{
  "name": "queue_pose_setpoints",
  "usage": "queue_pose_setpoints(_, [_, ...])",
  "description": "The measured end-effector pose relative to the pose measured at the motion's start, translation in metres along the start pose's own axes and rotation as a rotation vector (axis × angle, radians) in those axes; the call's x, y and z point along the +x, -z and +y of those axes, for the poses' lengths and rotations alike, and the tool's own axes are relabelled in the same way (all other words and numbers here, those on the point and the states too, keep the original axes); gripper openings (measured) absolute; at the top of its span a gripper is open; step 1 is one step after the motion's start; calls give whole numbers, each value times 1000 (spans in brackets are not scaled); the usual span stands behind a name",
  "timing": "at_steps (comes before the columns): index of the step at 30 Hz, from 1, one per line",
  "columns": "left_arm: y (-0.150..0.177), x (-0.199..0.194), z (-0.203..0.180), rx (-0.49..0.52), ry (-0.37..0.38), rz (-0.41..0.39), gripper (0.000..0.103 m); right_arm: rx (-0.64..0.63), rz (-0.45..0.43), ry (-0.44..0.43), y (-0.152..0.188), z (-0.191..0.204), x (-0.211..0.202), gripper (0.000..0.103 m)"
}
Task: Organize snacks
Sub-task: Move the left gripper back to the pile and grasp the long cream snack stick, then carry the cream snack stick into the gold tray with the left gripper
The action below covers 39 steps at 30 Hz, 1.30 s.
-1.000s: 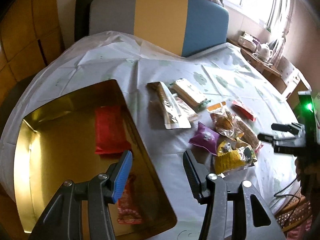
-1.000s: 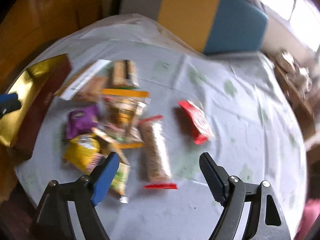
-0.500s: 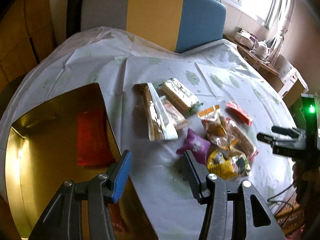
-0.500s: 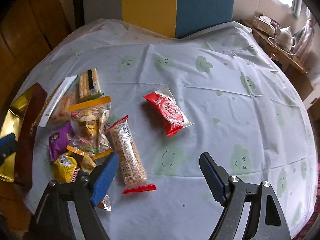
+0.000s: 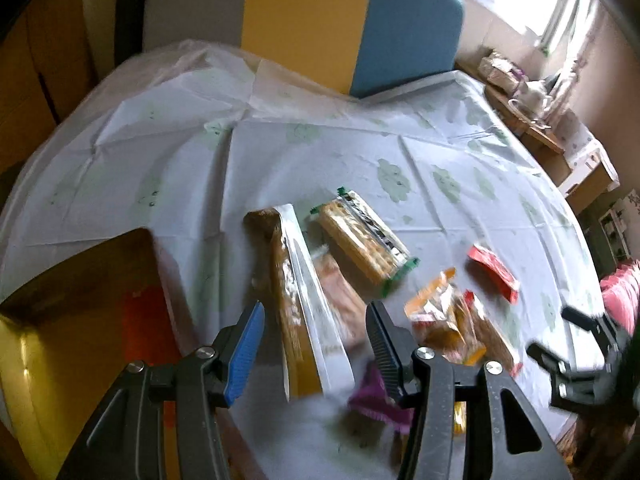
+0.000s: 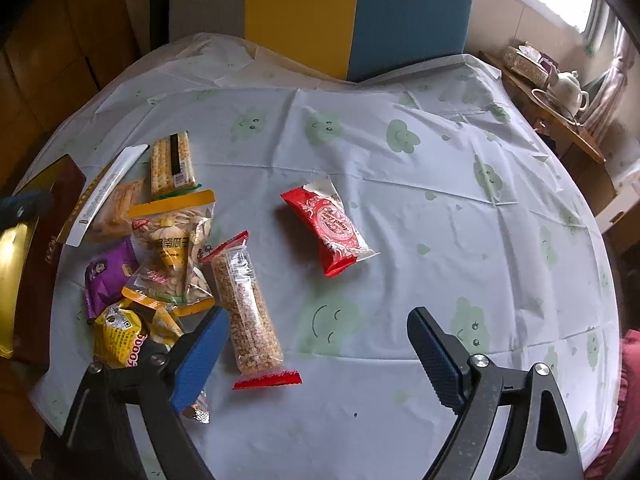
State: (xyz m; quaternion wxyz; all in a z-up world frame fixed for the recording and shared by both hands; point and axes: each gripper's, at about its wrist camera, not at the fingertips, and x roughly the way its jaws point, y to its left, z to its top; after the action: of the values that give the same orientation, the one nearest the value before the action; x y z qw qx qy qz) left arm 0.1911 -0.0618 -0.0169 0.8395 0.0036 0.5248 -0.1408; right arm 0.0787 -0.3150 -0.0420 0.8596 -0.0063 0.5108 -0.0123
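Observation:
Snack packets lie in a heap on the round table. My left gripper (image 5: 314,334) is open and empty, hovering over a long white-and-gold packet (image 5: 304,304), with a cracker pack (image 5: 366,242) beyond it. A gold box (image 5: 60,344) at the left holds a red packet (image 5: 146,316). My right gripper (image 6: 318,344) is open and empty above the cloth, near a grain bar (image 6: 246,300) and a red packet (image 6: 332,226). A seed bag (image 6: 174,244), a purple packet (image 6: 108,272) and a yellow packet (image 6: 118,336) lie left of it.
A chair (image 6: 352,12) with grey, yellow and blue panels stands behind the table. A side table with a teapot (image 6: 570,90) stands at the far right. The white tablecloth (image 6: 460,220) with green smiley prints covers the table. The right gripper shows in the left wrist view (image 5: 576,352).
My left gripper has moved right from over the gold box to above the long white-and-gold packet. My right gripper has drawn back and swung right, its jaws still open.

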Motion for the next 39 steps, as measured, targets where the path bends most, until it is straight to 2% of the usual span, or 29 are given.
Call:
queue_pose_setpoints(8, [-34,48,9,-104,-9,100,54,-10,-16,-4,-1,2,-3,91])
queue_pose_setpoints(14, [-41,74,11,-128,-35,149,54,-4,-28,-14,-4,1,-6,91])
queue_pose_setpoints(15, [-40,76,12,-129,-35,151,51,-4,-28,-15,-4,1,-6,91])
queue_pose_setpoints(16, [-39,78,12,-127,-37,151,37,-5,-26,-15,-4,2,-5,91])
queue_pose_setpoints(18, [-36,76,12,-118,-37,124,36,-6,-25,-13,-4,2,-5,91])
queue_pose_setpoints(22, [-27,51,14,-120,3,19,32,-9,-25,-12,-3,3,-4,91])
queue_pose_setpoints(30, [-1,-8,12,-81,82,-114,32,-26,-9,6,-1,5,1,91])
queue_pose_setpoints(35, [20,-45,32,-157,134,-180,31,-36,10,22,2,6,6,91])
queue_pose_setpoints(39, [44,-77,63,-218,104,-238,31,-23,14,24,2,4,7,91])
